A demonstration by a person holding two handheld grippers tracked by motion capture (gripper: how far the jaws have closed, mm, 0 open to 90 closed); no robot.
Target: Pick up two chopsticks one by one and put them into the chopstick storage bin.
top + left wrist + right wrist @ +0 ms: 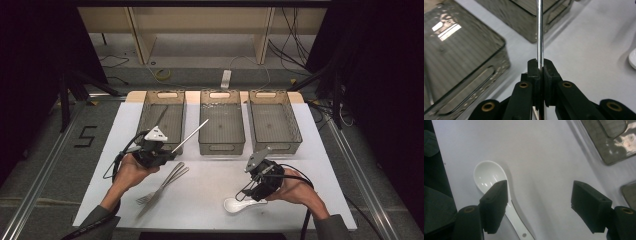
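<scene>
High view: fork (on table) lies below left claw, near bins.

We see a white table carrying three clear bins in a row: left bin, middle bin and right bin, all beyond the jaws. A fork lies just below the left jaws. A white ceramic spoon lies partly under the right gripper's left jaw.

A lab recording bay is suggested: a white table is ringed by black curtains, aluminium rails and loose floor cables.
</scene>
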